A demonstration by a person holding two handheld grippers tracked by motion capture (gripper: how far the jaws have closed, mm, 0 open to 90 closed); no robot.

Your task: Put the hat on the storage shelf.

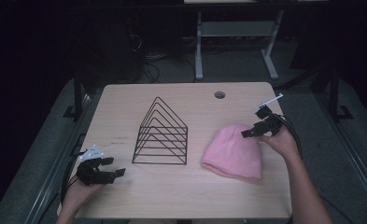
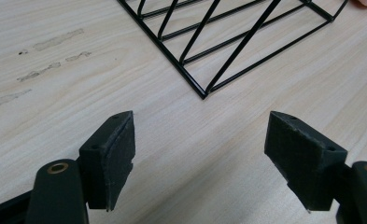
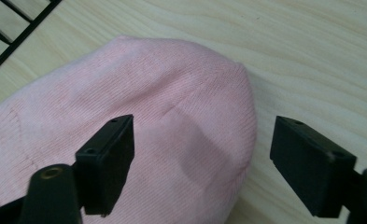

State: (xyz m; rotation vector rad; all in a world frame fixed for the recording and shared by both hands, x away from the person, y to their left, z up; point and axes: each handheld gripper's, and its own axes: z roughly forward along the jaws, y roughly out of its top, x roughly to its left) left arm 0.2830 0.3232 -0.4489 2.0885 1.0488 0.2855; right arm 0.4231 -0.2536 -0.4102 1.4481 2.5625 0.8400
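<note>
Room: dim workspace, a dark floor around a pale wooden table (image 1: 190, 196), the white legs of a second table behind it.
Table: light wood grain, a round cable hole (image 1: 220, 95) near its far edge, faint scuff marks (image 2: 36, 70) ahead and to the left of the left gripper.
Wire rack: black triangular file rack (image 1: 161, 135) standing upright mid-table, ahead of the left gripper and well apart from it; its near corner (image 2: 202, 95) lies beyond that gripper's open jaws.
Pink beanie: knitted hat (image 1: 233, 151) lying flat on the table beside the rack, directly under the tip of the right gripper; its rounded crown (image 3: 172, 93) sits between and beyond the jaws, which stand over it without pressing it.
Right gripper: held in the person's right hand (image 1: 284, 142), the right gripper (image 1: 251, 133) is spread wide over the hat's crown edge, one jaw above the knit, the other above bare wood.
Left gripper: held low at the table's near left corner, the left gripper (image 1: 116, 168) is spread wide, nothing between its jaws but tabletop.
</note>
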